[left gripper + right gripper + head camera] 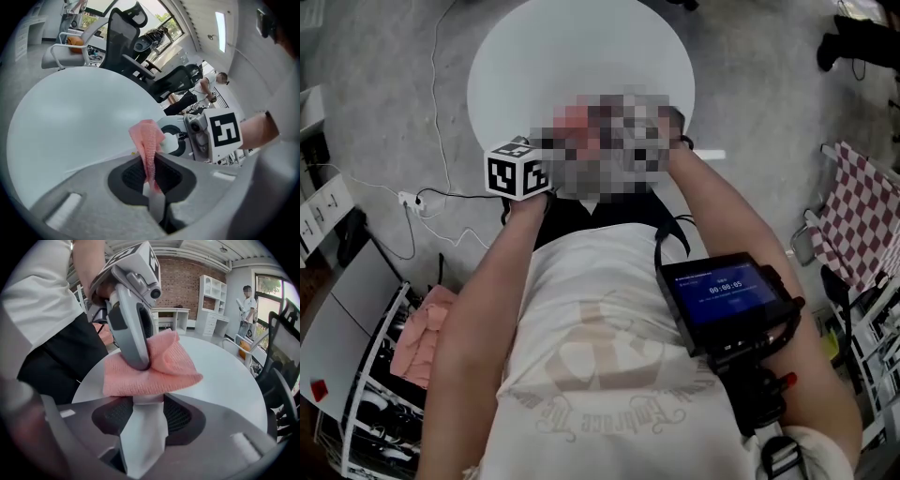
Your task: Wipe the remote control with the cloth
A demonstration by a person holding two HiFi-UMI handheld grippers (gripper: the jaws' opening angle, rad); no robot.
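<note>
A pink cloth point(154, 371) is draped over the far end of a white remote control point(143, 432). The remote runs up between the jaws of my right gripper point(143, 411), whose pads press on its sides. My left gripper point(151, 176) is shut on a fold of the cloth point(147, 140). From the right gripper view its grey fingers point(133, 329) come down from above into the cloth. Both grippers hover over the near edge of the round white table point(581, 47). In the head view only the left gripper's marker cube point(517, 169) shows; a mosaic patch hides the rest.
Black office chairs point(126, 33) stand beyond the table. More pink cloth lies on a rack point(417, 342) at the lower left, a cable and power strip point(408, 199) lie on the floor, and a checked seat point(853, 216) stands at the right. A person point(246, 310) stands far back.
</note>
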